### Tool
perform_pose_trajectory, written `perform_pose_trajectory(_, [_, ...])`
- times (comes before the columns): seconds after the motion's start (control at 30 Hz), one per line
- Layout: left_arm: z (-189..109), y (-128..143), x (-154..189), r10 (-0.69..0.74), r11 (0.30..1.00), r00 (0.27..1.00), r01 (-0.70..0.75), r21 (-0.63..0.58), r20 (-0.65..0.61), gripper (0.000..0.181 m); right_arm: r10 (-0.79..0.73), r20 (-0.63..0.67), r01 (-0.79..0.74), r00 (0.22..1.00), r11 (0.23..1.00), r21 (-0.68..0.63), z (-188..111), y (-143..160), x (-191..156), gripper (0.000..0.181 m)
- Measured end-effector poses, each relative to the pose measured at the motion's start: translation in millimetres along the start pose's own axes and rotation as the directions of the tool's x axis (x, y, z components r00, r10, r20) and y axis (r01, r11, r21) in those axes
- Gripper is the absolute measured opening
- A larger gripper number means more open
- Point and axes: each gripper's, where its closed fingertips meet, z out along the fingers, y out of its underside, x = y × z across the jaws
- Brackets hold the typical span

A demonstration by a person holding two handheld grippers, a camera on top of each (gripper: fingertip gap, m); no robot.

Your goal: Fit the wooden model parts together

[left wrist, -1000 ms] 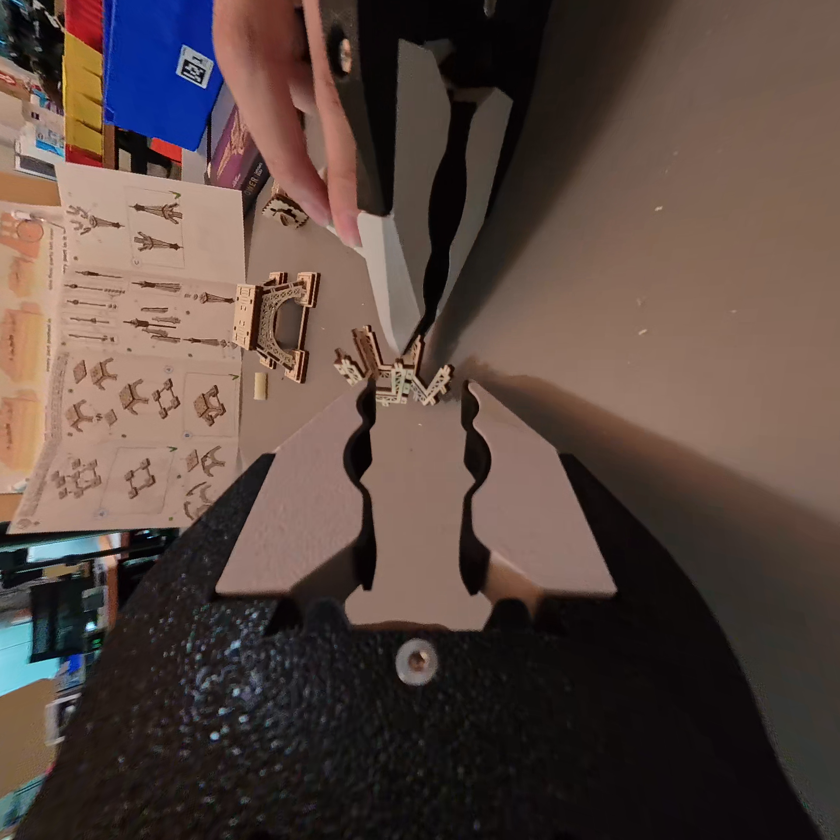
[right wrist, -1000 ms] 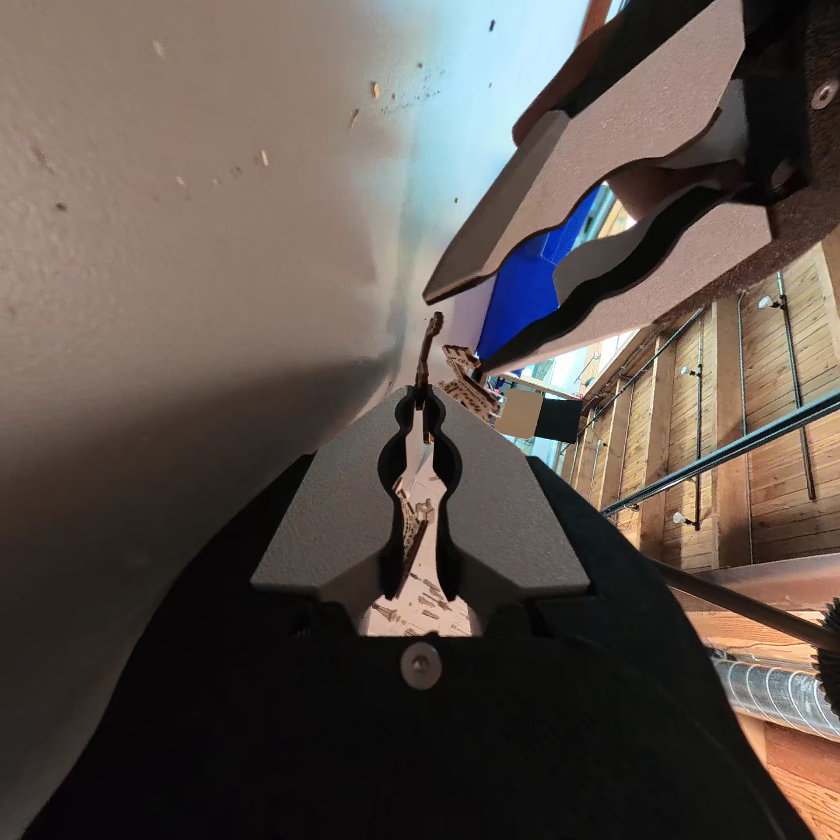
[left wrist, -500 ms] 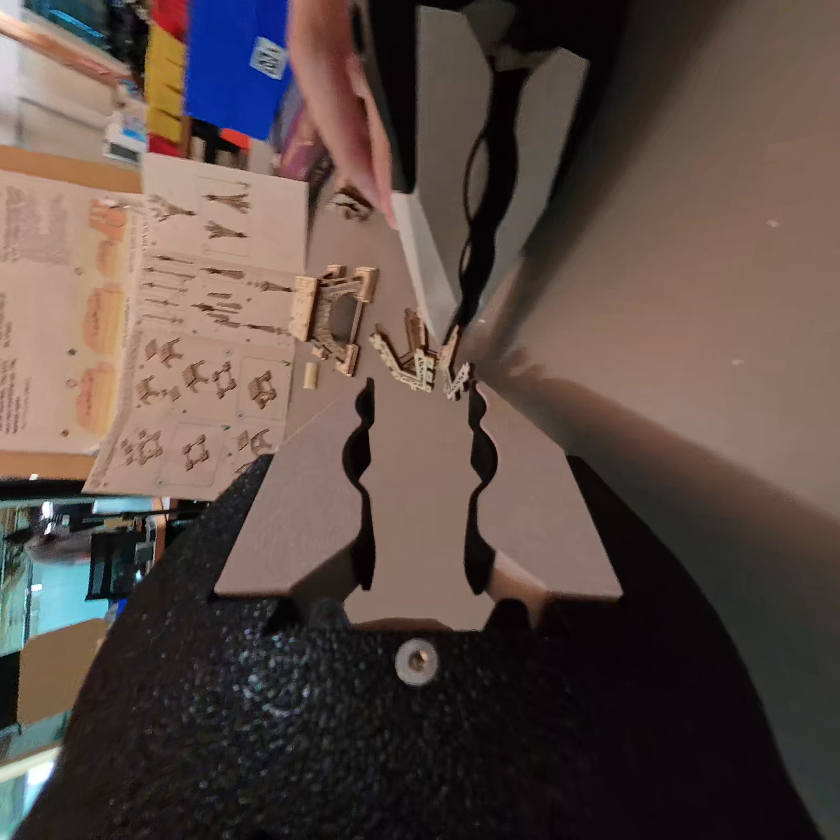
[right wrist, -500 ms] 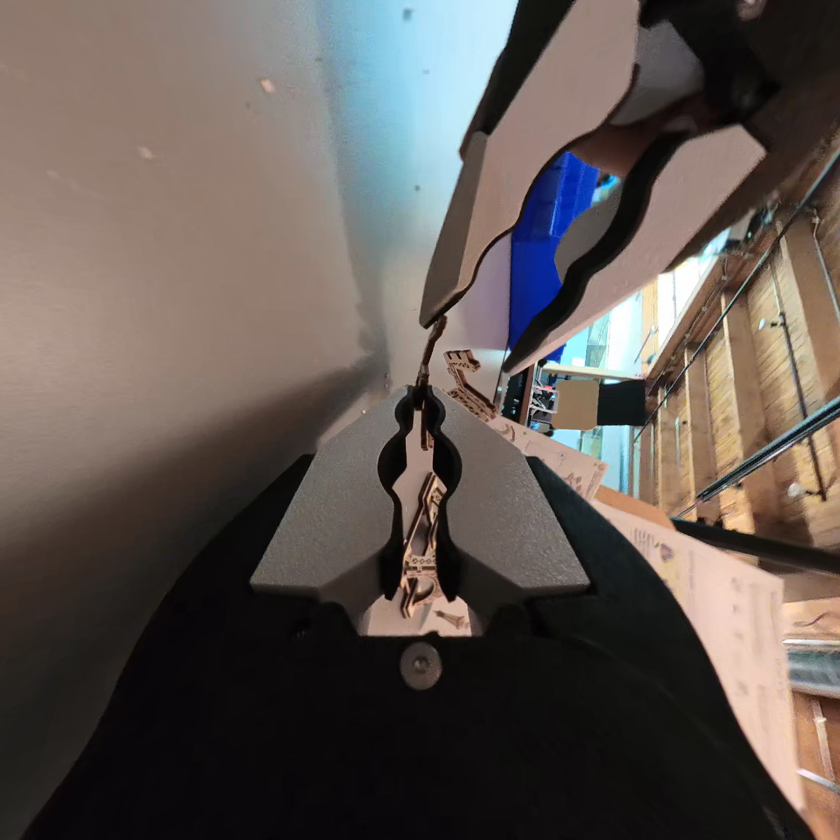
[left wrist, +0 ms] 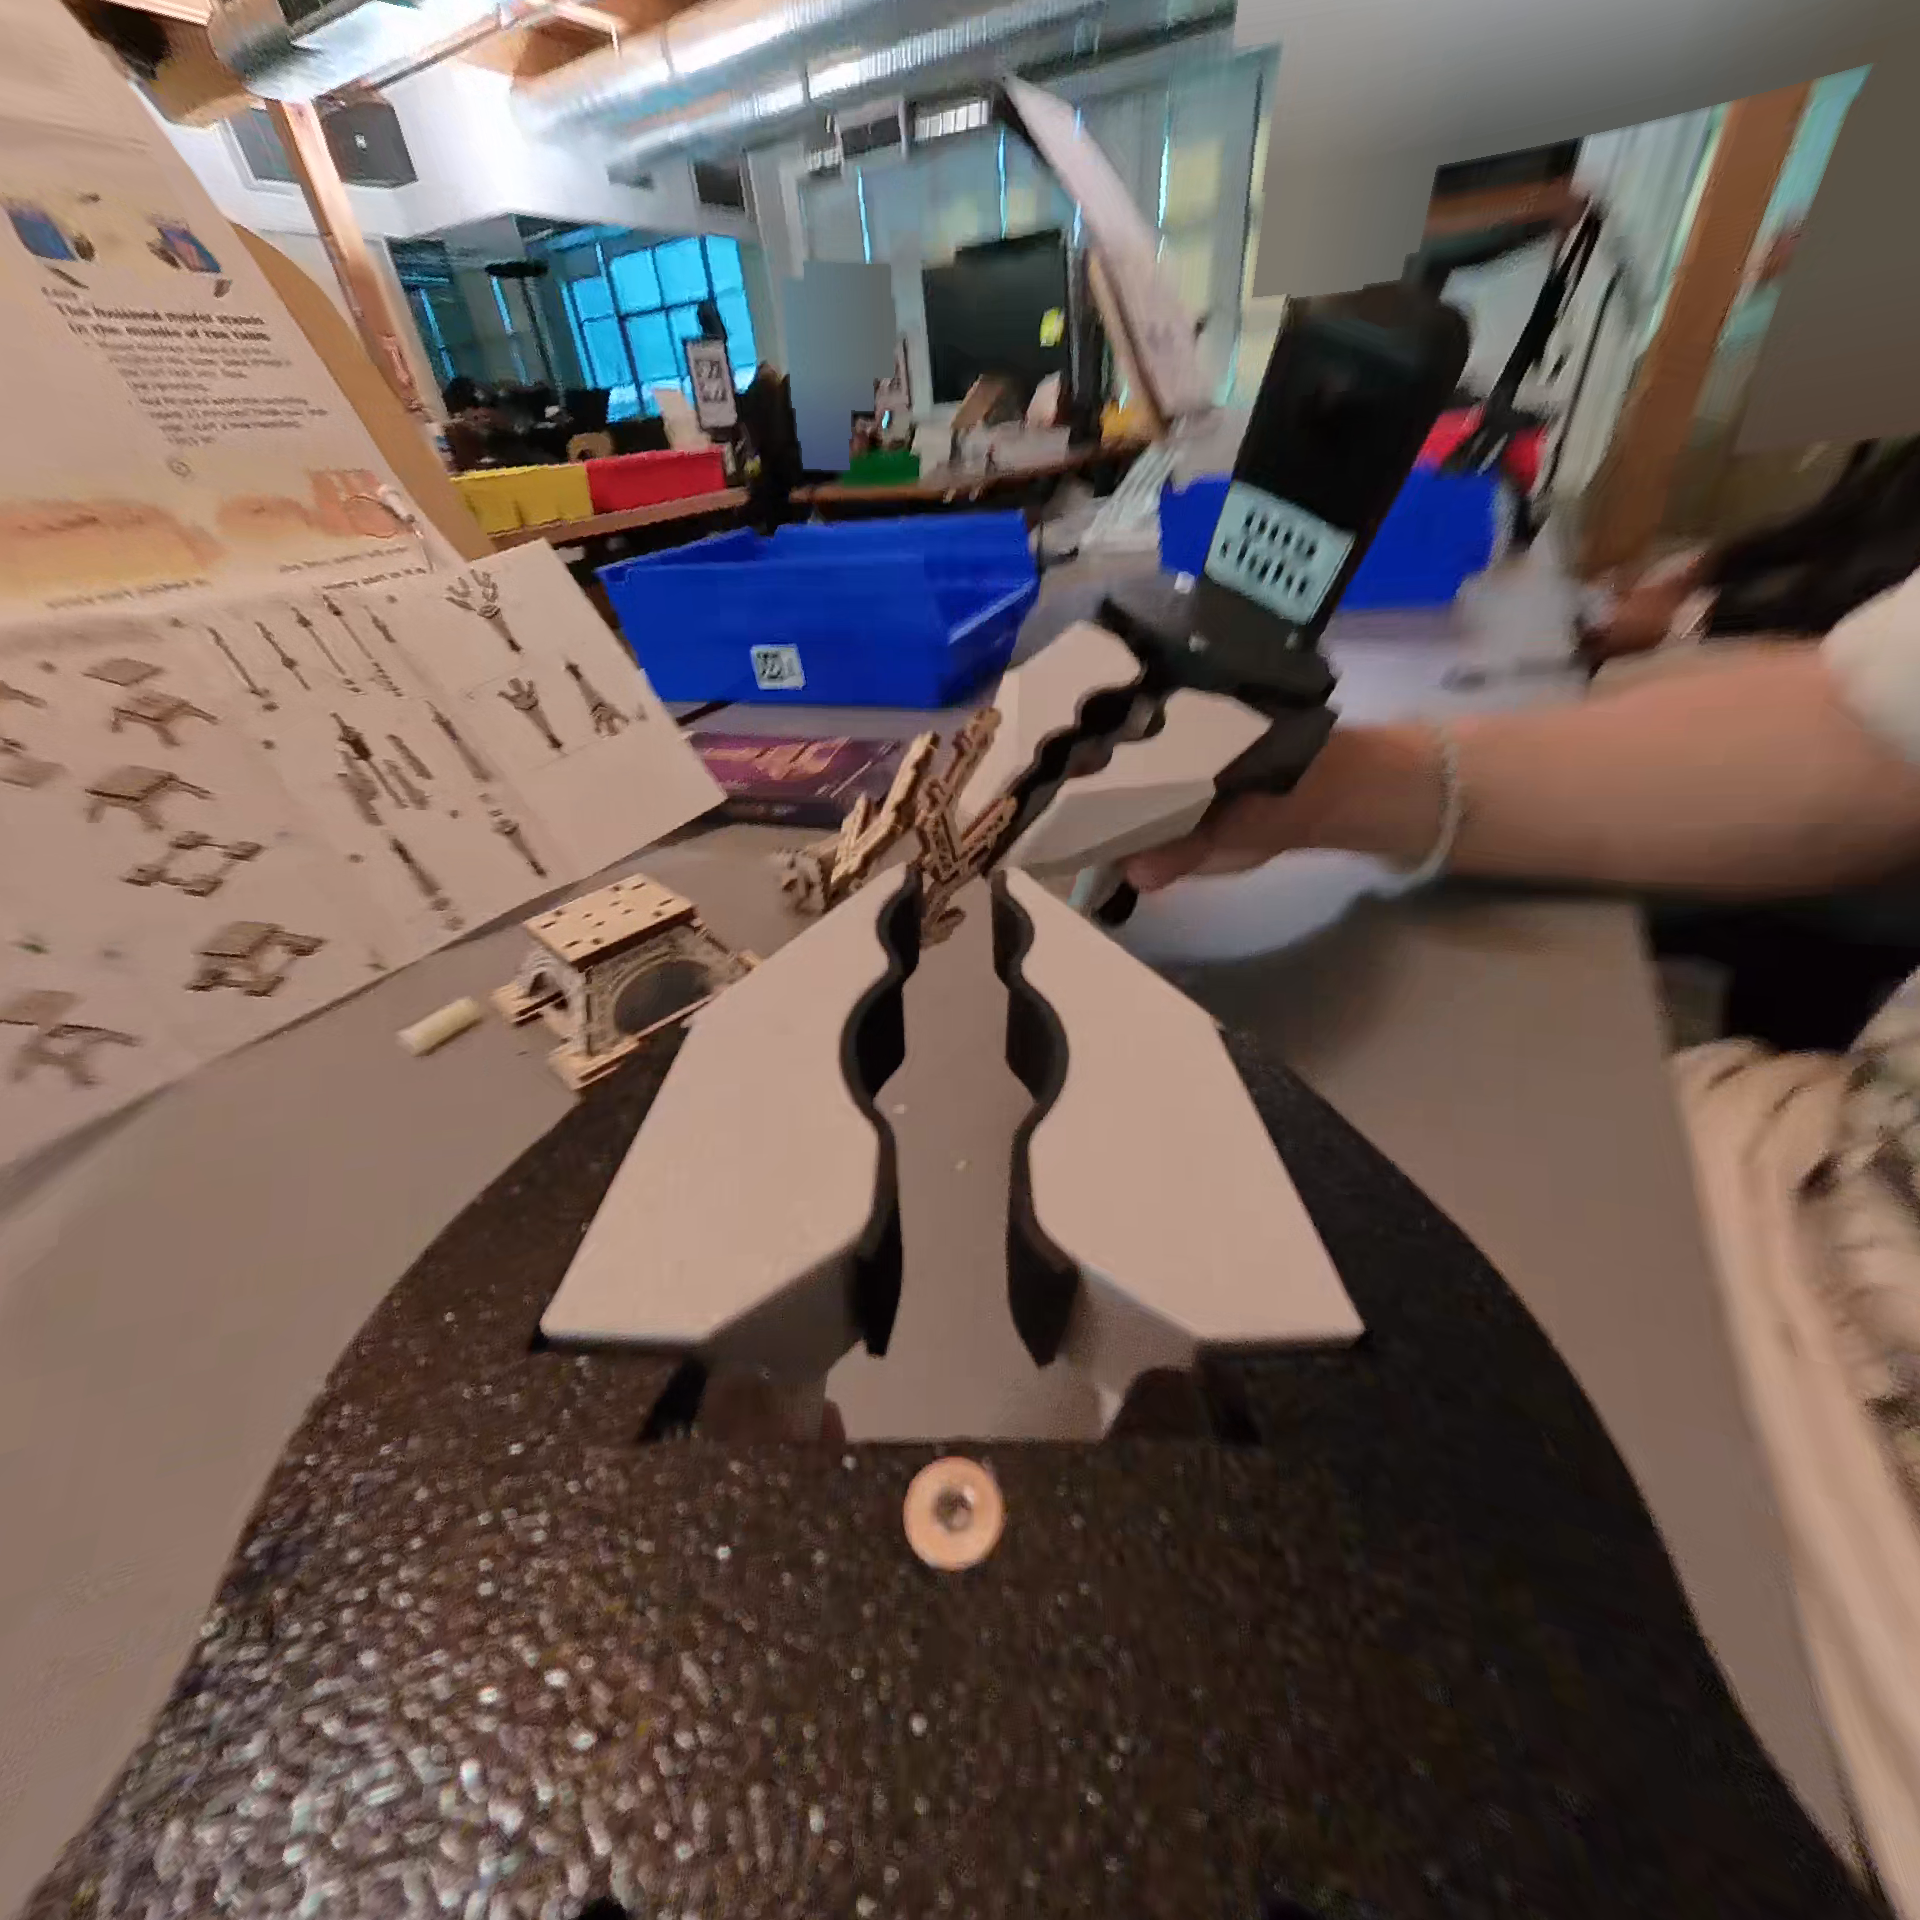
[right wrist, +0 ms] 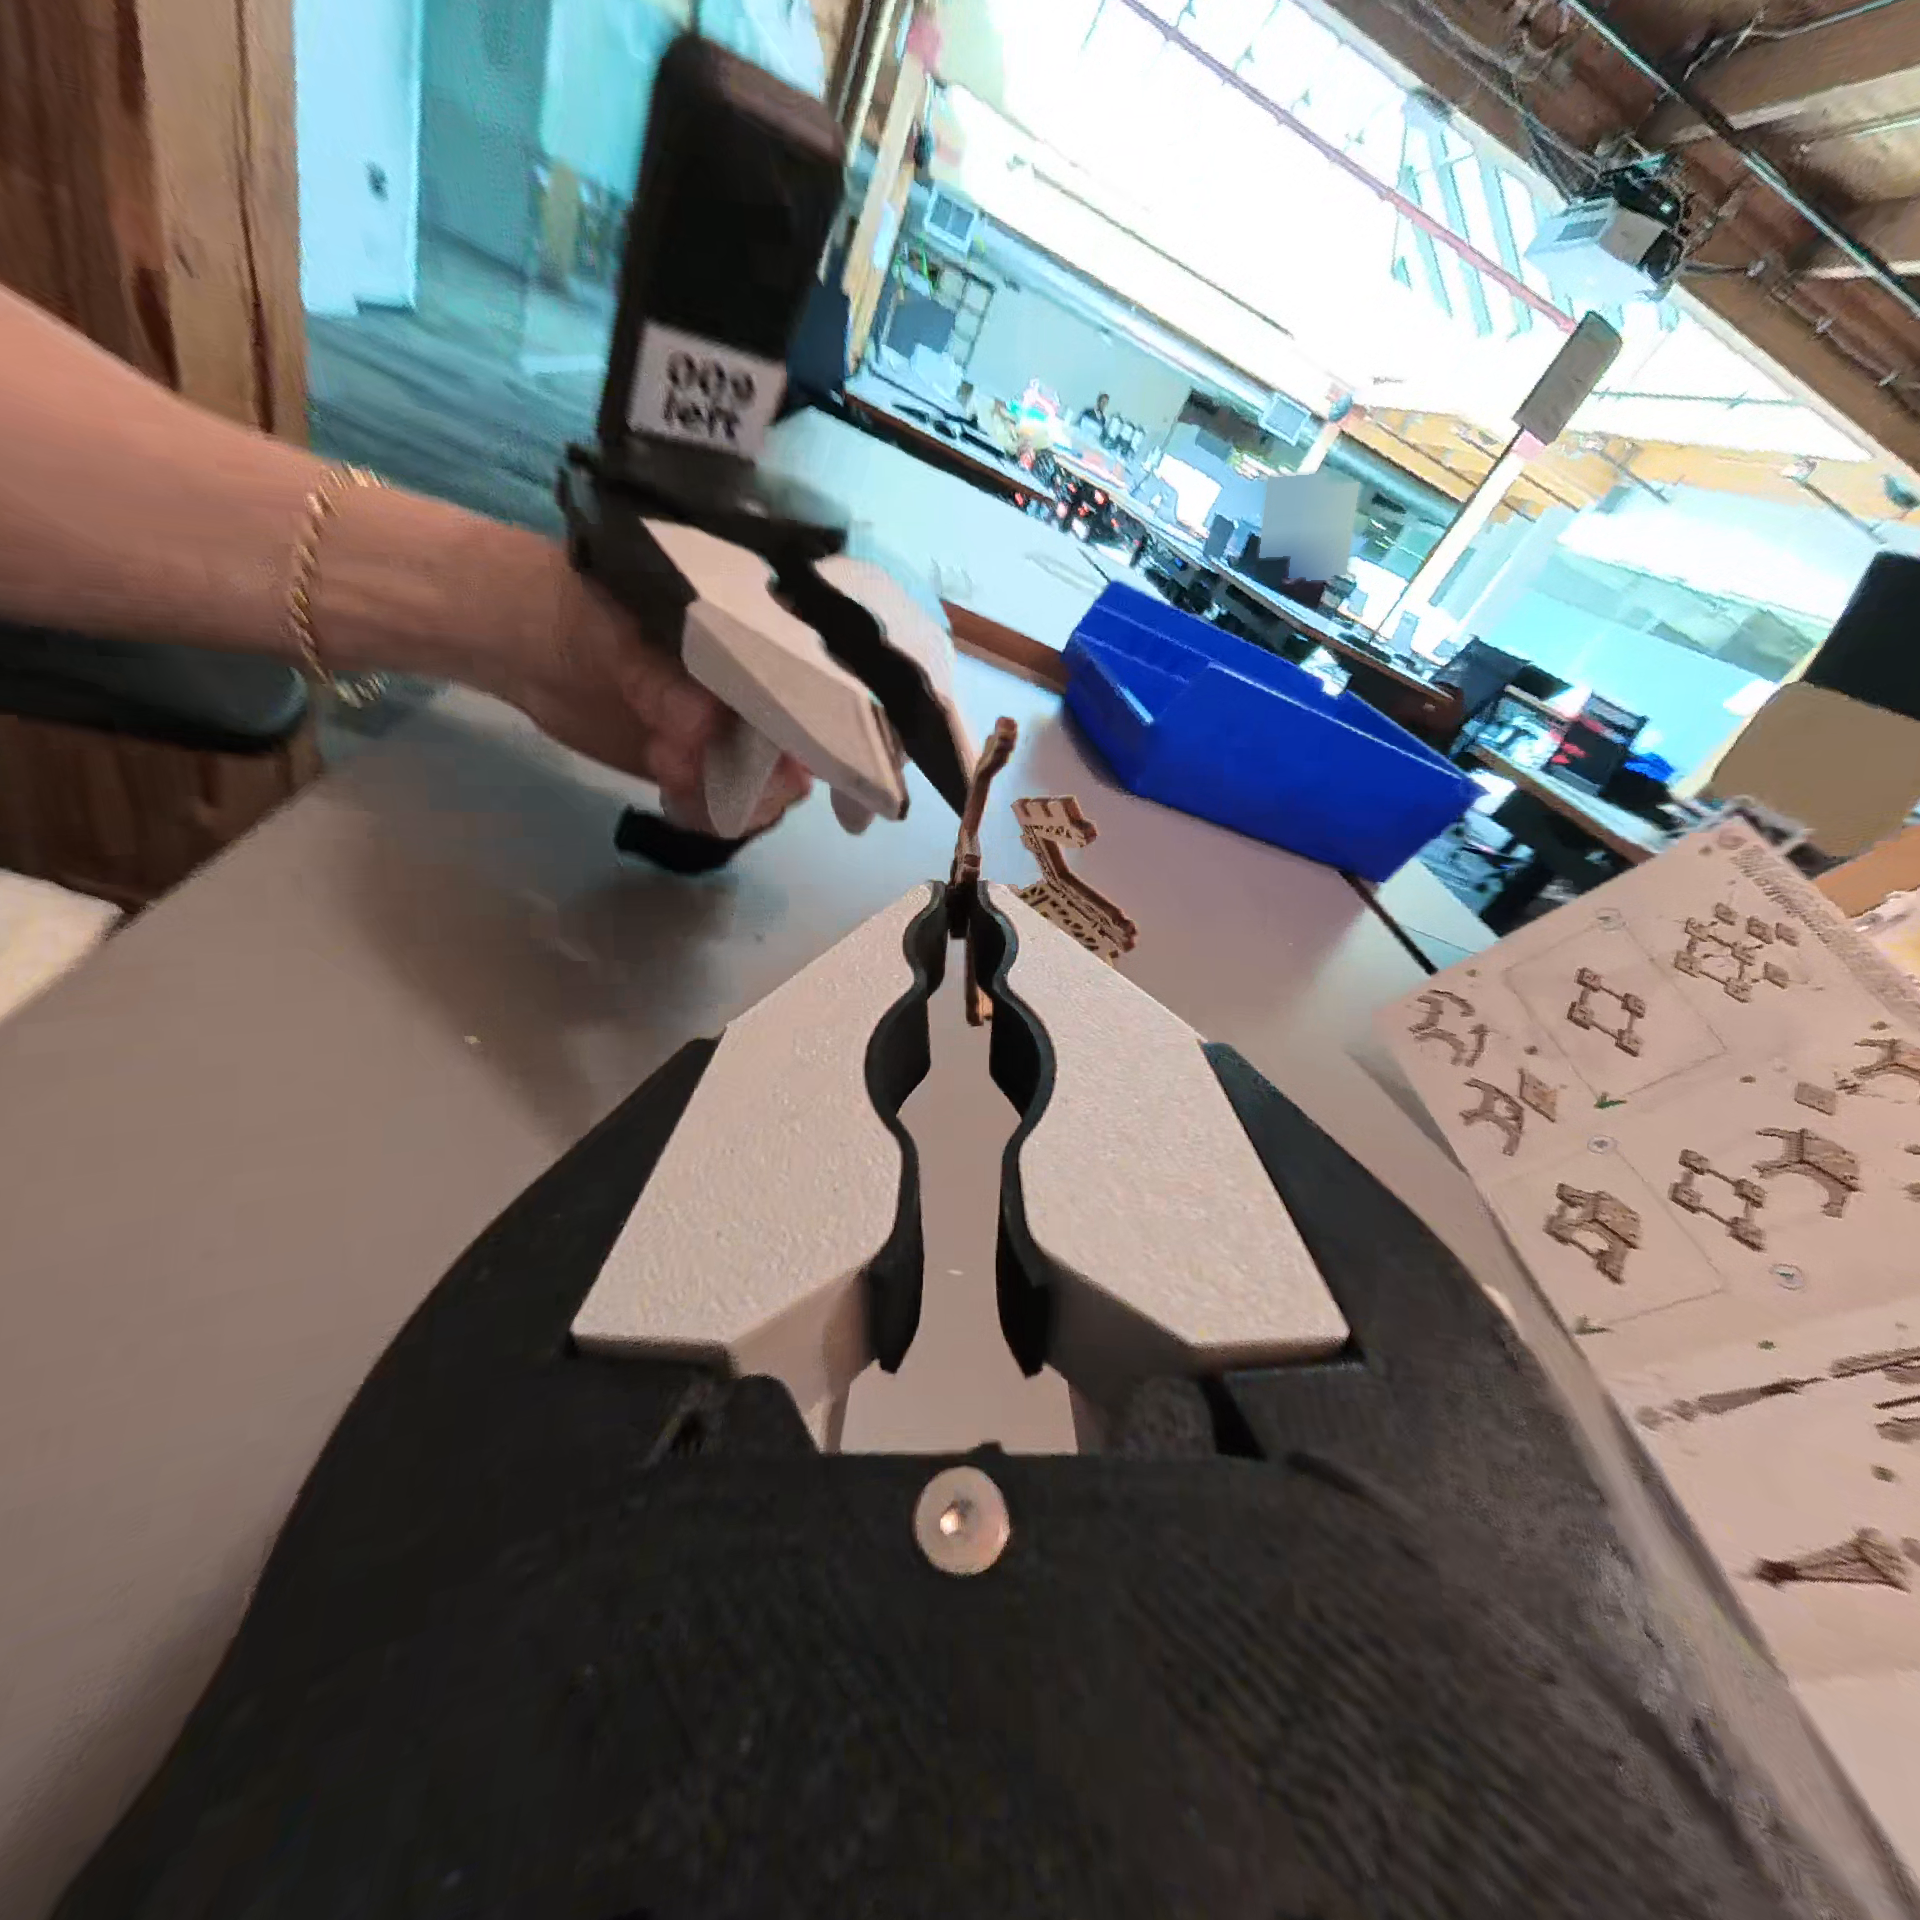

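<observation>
My right gripper (right wrist: 968,902) is shut on a thin laser-cut wooden lattice part (right wrist: 982,800), seen edge-on and sticking up past its tips. A second lattice part (right wrist: 1070,883) shows just behind it. In the left wrist view these parts form a small cluster (left wrist: 914,810), with one end hanging between the tips of my left gripper (left wrist: 951,881). The left jaws stand narrow around that wood; whether they press on it is unclear. The two grippers meet tip to tip: the right gripper (left wrist: 1003,821) comes in from the right and the left gripper (right wrist: 930,805) from the left.
An assembled wooden arch base (left wrist: 623,977) and a small cream peg (left wrist: 442,1029) lie on the grey table (left wrist: 312,1195). An instruction sheet (left wrist: 260,779) (right wrist: 1662,1143) lies beside them. A blue bin (left wrist: 831,623) (right wrist: 1247,748) and a purple box (left wrist: 800,769) stand behind. Left and right tips are no more than a few centimetres apart. From either gripper's tips it is about 15 cm to the assembled wooden arch base (left wrist: 623,977).
Both views have swung from sideways to upright. The left jaws have narrowed around the wooden cluster. The right gripper has kept its hold on the thin part.
</observation>
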Motion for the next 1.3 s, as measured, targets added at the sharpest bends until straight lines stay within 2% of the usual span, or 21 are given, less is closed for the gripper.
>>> perform_pose_trajectory(0.07, [-2, -11, 1, -0.092, 0.992, 0.994, 0.096, 0.078, -0.051, 0.002, 0.05, 0.009, -0.05, 0.999, 0.998, 0.033, -2, -4, 2, 0.001])
perform_pose_trajectory(0.13, [0, -13, 0, -0.141, 0.986, 0.987, 0.147, 0.084, -0.073, 0.003, 0.069, 0.042, -0.071, 0.997, 0.997, 0.033, -2, -3, -2, 0.001])
perform_pose_trajectory(0.3, [2, -3, -1, -0.154, 0.987, 0.985, 0.157, 0.028, -0.074, 0.014, 0.095, 0.049, -0.097, 0.994, 0.994, 0.048, -2, -4, -2, 0.001])
perform_pose_trajectory(0.47, [0, -2, 2, -0.171, 0.984, 0.981, 0.175, 0.03, -0.092, 0.004, 0.059, 0.057, -0.06, 0.997, 0.998, 0.021, 1, -1, -7, 0.001])
perform_pose_trajectory(0.7, [-2, -2, 5, -0.21, 0.977, 0.97, 0.214, 0.017, -0.123, 0.003, 0.084, 0.088, -0.086, 0.993, 0.996, 0.026, 2, -2, -11, 0.001])
perform_pose_trajectory(0.97, [-3, -8, 12, -0.315, 0.945, 0.926, 0.326, 0.016, -0.208, 0.001, 0.149, 0.122, -0.156, 0.981, 0.986, 0.055, 0, -8, -13, 0.003])
perform_pose_trajectory(1.13, [1, -22, 8, -0.478, 0.862, 0.846, 0.504, 0.061, -0.234, 0.0, 0.154, 0.078, -0.159, 0.985, 0.985, 0.062, 2, -9, -8, 0.017])
perform_pose_trajectory(1.3, [5, -22, 11, -0.48, 0.859, 0.84, 0.508, 0.058, -0.253, 0.0, 0.231, 0.097, -0.242, 0.968, 0.963, 0.119, 1, -19, -6, 0.014])
